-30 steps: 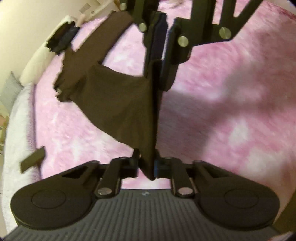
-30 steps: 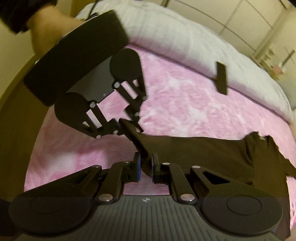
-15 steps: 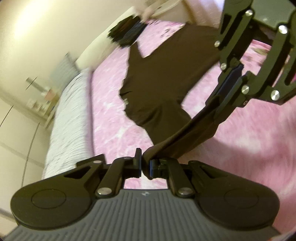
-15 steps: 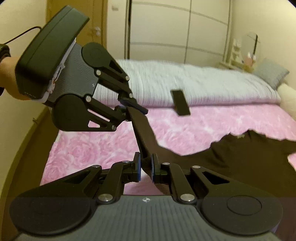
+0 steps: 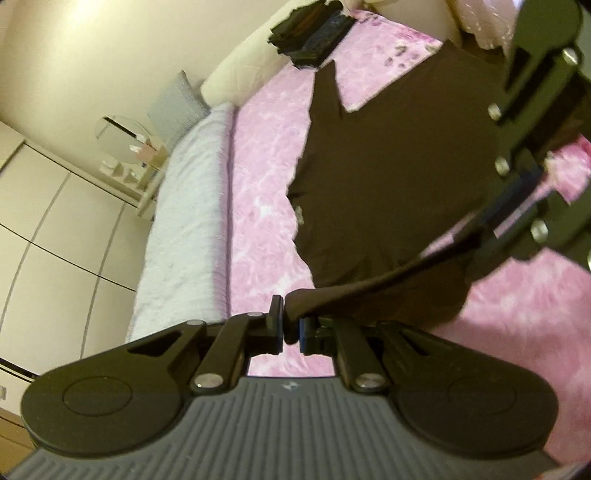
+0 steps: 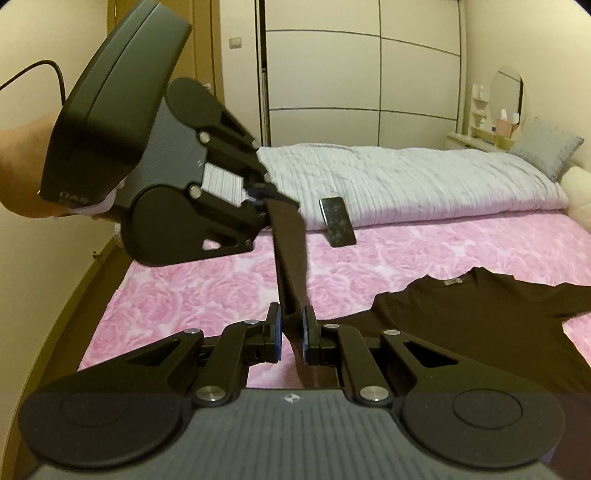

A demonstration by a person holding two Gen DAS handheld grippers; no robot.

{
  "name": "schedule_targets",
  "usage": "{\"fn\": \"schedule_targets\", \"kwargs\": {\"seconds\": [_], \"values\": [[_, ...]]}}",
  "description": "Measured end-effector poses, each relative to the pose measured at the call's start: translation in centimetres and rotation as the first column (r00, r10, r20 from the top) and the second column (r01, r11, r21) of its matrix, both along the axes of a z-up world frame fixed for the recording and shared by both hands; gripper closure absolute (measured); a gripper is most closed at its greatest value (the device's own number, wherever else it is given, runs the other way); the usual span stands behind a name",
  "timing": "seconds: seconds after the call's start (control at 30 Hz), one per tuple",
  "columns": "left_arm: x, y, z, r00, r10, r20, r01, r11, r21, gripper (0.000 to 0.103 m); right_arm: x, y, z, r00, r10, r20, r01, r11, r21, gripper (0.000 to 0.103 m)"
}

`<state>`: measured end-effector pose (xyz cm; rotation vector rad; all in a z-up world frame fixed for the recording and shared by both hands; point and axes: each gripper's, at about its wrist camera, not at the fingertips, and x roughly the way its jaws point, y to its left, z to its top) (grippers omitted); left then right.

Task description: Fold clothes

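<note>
A dark brown T-shirt (image 5: 388, 166) lies spread on the pink floral blanket (image 5: 266, 206), collar toward the white duvet. My left gripper (image 5: 290, 326) is shut on one corner of its hem. My right gripper (image 6: 291, 332) is shut on the other hem corner. The hem stretches taut between the two grippers as a lifted band (image 6: 290, 258) above the blanket. In the right wrist view the shirt's body (image 6: 480, 314) lies flat to the right, and the left gripper (image 6: 264, 201) is up at the left. In the left wrist view the right gripper (image 5: 498, 218) is at the right.
A dark phone (image 6: 338, 221) rests where the white duvet (image 6: 406, 177) meets the pink blanket. A stack of folded dark clothes (image 5: 310, 31) sits at the head of the bed. A grey pillow (image 6: 546, 147), wardrobe doors (image 6: 362, 74) and the wooden bed edge (image 6: 85, 295) surround.
Both grippers have lifted and tilted up with the hem held, drawing apart so the hem pulled taut. The shirt has spread out flatter on the blanket.
</note>
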<state>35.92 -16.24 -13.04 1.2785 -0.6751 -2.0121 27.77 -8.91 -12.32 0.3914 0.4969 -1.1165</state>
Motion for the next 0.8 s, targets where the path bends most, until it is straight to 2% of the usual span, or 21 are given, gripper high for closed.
{"fn": "schedule_targets", "kwargs": {"seconds": [0.1, 0.2, 0.27, 0.37, 0.47, 0.53, 0.6, 0.67, 0.77, 0.8], "values": [[-2.6, -2.2, 1.2, 0.998, 0.04, -0.042, -0.04, 0.999, -0.015, 0.103, -2.5, -0.9, 0.1, 0.997, -0.037, 0.066, 0.036, 0.999, 0.02, 0.094], [-6.1, -5.1, 2.5, 0.995, 0.052, -0.082, -0.055, 0.998, -0.027, 0.103, -6.2, -2.9, 0.0, 0.989, -0.063, 0.132, 0.057, 0.997, 0.047, 0.094], [-9.9, -7.8, 2.4, 0.995, 0.053, -0.086, -0.056, 0.998, -0.029, 0.103, -9.5, -4.7, -0.2, 0.986, -0.057, 0.154, 0.052, 0.998, 0.04, 0.095], [-15.8, -12.3, 1.4, 0.993, 0.072, -0.093, -0.074, 0.997, -0.021, 0.103, -15.8, -9.3, -1.6, 0.973, -0.058, 0.223, 0.044, 0.997, 0.065, 0.095], [-19.5, -16.8, 0.2, 0.966, 0.196, -0.169, -0.189, 0.98, 0.058, 0.103, -23.9, -15.9, -4.3, 0.946, -0.099, 0.309, 0.051, 0.986, 0.157, 0.095], [-20.0, -19.0, -1.1, 0.924, 0.317, -0.215, -0.293, 0.946, 0.135, 0.103, -29.1, -19.8, -6.7, 0.928, -0.16, 0.335, 0.086, 0.971, 0.224, 0.095], [-19.7, -20.0, -2.9, 0.88, 0.422, -0.217, -0.379, 0.9, 0.215, 0.102, -33.6, -23.1, -9.2, 0.911, -0.224, 0.346, 0.127, 0.951, 0.281, 0.095], [-19.0, -20.4, -5.1, 0.846, 0.504, -0.172, -0.45, 0.849, 0.277, 0.101, -36.9, -25.5, -13.0, 0.898, -0.297, 0.325, 0.169, 0.914, 0.369, 0.095], [-17.6, -19.3, -8.8, 0.79, 0.604, -0.104, -0.537, 0.764, 0.359, 0.098, -40.4, -27.9, -18.7, 0.883, -0.381, 0.275, 0.202, 0.835, 0.511, 0.095], [-17.0, -18.6, -10.1, 0.764, 0.64, -0.081, -0.568, 0.726, 0.387, 0.098, -40.9, -28.3, -19.7, 0.884, -0.39, 0.259, 0.205, 0.82, 0.535, 0.095]]}}
